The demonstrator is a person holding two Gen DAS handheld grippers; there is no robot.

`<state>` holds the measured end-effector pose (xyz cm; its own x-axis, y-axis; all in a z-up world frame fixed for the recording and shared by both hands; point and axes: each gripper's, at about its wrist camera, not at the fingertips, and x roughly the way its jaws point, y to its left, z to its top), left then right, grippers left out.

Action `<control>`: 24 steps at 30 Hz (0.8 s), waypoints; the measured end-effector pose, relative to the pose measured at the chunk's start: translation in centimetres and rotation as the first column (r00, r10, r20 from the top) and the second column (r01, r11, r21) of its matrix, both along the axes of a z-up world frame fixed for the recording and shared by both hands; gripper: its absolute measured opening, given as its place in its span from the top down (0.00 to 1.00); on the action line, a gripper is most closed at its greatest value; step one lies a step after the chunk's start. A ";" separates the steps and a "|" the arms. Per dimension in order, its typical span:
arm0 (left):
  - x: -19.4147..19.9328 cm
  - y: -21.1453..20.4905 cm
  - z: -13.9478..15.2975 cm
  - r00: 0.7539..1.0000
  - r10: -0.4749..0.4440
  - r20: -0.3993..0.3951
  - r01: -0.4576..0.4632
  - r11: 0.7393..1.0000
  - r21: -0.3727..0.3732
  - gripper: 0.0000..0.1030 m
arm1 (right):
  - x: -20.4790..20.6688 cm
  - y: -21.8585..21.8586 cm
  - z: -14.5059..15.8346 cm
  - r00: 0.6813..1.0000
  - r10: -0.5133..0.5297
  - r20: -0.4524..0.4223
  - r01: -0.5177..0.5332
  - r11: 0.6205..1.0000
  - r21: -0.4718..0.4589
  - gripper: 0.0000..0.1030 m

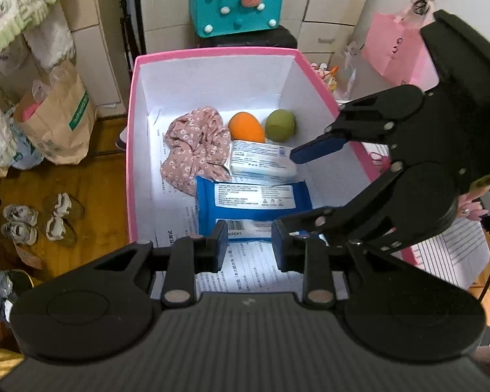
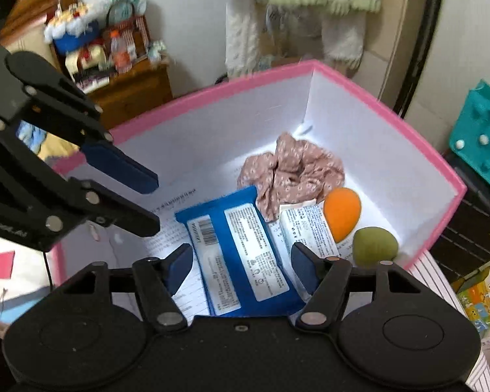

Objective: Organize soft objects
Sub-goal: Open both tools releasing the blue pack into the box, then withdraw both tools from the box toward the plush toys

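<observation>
A pink box (image 1: 212, 53) with white walls holds a floral pink cloth (image 1: 196, 145), an orange sponge (image 1: 246, 126), a green sponge (image 1: 280, 125), a white tissue pack (image 1: 261, 163) and a blue wipes pack (image 1: 253, 201). My left gripper (image 1: 250, 250) is open and empty over the box's near edge. My right gripper (image 2: 241, 269) is open and empty, its jaws on either side of the blue wipes pack (image 2: 241, 254), just above it. The cloth (image 2: 292, 173), orange sponge (image 2: 341, 212) and green sponge (image 2: 374, 245) lie beyond. Each gripper shows in the other's view.
Printed paper sheets (image 1: 251, 268) line the box floor. A teal felt bag (image 1: 236, 3) stands behind the box. A brown paper bag (image 1: 58, 121) and slippers (image 1: 39, 222) are on the wooden floor at left. A pink bag (image 1: 395, 52) hangs at right.
</observation>
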<state>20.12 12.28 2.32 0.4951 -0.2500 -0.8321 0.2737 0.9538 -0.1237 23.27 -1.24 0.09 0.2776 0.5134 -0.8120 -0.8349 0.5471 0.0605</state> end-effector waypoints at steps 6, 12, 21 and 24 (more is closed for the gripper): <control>-2.5 -1.5 1.1 0.993 -0.054 0.105 0.045 0.995 0.093 0.60 | -3.1 -2.4 2.9 0.997 -0.057 0.057 0.054 0.997 0.059 0.31; -5.0 -2.5 2.5 0.985 -0.084 0.149 0.068 0.991 0.113 0.54 | -5.7 -3.7 4.2 0.990 -0.130 0.060 0.125 0.989 0.081 0.31; -9.0 -4.1 5.6 0.972 -0.103 0.213 0.072 0.986 0.151 0.40 | -10.4 -5.9 6.9 0.977 -0.166 0.137 0.150 0.982 0.116 0.31; -10.4 -4.1 6.7 0.969 -0.091 0.230 0.057 0.987 0.150 0.38 | -12.4 -6.8 8.3 0.969 -0.176 0.175 0.156 0.980 0.122 0.31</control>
